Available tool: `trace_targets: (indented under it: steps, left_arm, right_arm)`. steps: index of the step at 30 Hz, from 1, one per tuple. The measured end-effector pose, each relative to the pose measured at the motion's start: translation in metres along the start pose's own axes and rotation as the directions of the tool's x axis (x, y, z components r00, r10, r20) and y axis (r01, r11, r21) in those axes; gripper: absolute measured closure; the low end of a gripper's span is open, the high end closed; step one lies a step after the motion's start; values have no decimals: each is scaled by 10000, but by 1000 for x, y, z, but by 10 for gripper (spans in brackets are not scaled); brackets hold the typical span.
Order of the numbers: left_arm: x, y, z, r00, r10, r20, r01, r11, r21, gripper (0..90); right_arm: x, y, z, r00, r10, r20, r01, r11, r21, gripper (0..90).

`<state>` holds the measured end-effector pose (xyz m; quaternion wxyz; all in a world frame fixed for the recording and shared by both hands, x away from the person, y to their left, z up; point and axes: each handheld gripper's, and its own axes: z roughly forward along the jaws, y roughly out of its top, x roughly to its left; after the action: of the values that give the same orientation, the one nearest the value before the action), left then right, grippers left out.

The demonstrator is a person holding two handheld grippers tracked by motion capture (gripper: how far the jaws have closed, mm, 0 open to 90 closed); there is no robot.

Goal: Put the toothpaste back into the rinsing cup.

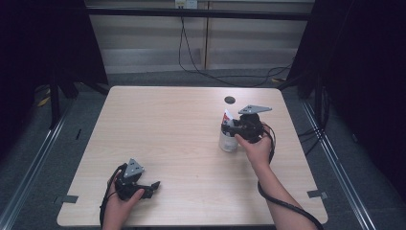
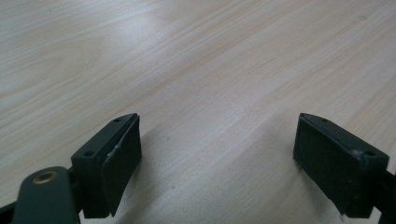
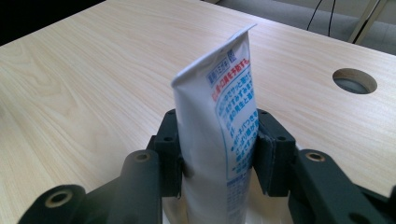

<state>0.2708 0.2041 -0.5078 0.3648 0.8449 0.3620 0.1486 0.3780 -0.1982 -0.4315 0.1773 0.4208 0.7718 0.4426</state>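
Right gripper point(image 3: 217, 154) clenched on white plastic tube with blue and red print point(image 3: 219, 126), standing upright in a white round cup point(image 1: 228, 140).
Tube and cup are on the light wood desk point(image 1: 182, 129), right half, near the small round hole point(image 1: 230, 99) by far edge. Left gripper point(image 2: 217, 163) rests near front-left corner, jaws released wide, nothing btw them, only bare wood.

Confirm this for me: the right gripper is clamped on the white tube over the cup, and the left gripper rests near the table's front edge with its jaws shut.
Not quite. The left gripper is open: the left gripper view shows its jaws wide apart over bare table. The rest holds: the right gripper is clamped on the white tube over the cup, and the left one rests near the table's front edge.
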Motion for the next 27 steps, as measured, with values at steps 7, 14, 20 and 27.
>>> trace_targets:
  steps: [7, 14, 20, 27]
  left_arm:
    - [0, 0, 0, 10000, -1, 1, 1, 10000, 1, 151]
    - [0, 0, 0, 10000, -1, 0, 1, 10000, 0, 151]
    - [0, 0, 0, 10000, -2, 0, 2, 10000, 0, 151]
    - [0, 0, 0, 10000, -3, 1, 3, 10000, 1, 151]
  right_arm:
    - [-1, -3, 1, 10000, 74, -24, -74, 10000, -65, 588]
    - [-1, -4, -1, 10000, 72, -49, -72, 9999, -100, 583]
    - [-2, -5, -2, 9999, 110, -98, -110, 9999, -90, 579]
    - [1, -8, -5, 9999, -47, -117, 46, 10000, -85, 569]
